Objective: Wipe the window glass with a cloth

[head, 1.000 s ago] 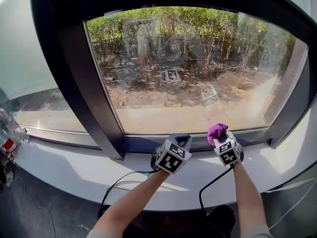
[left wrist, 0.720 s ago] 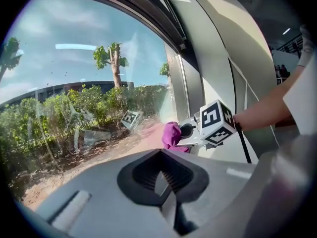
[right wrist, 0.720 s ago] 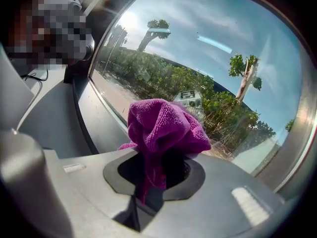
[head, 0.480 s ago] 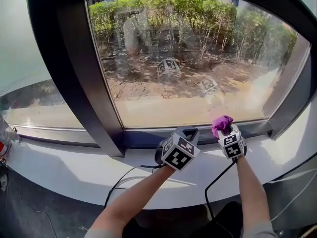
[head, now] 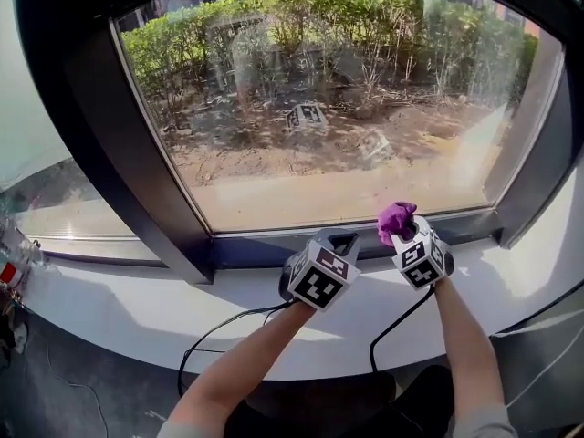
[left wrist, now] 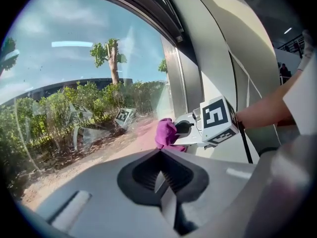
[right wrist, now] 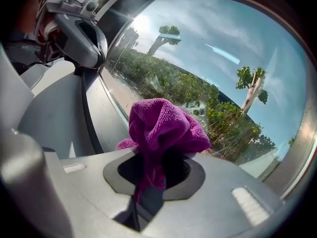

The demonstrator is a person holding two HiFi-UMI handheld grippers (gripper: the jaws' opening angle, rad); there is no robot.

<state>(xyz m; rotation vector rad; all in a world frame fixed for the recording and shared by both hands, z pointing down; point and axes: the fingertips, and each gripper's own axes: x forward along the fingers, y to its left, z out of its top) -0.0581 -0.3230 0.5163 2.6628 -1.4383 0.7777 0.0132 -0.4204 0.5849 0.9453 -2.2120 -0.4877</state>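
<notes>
Right gripper point(right wrist: 154, 170): clamped on purple cloth point(right wrist: 166, 125), bunched above jaws, near lower right of glass point(head: 347, 126); contact not discernible. Left gripper point(left wrist: 159, 175): closed, empty, just beside, over sill point(head: 128, 304). Step, judged: cloth poised for stroke. Next: press to pane, sweep across. Dark frame point(head: 109, 144) bounding left; cables point(head: 224, 322) below, clear of path.

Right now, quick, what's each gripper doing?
Left gripper: tongs shut, empty.
Right gripper: shut on the cloth.
</notes>
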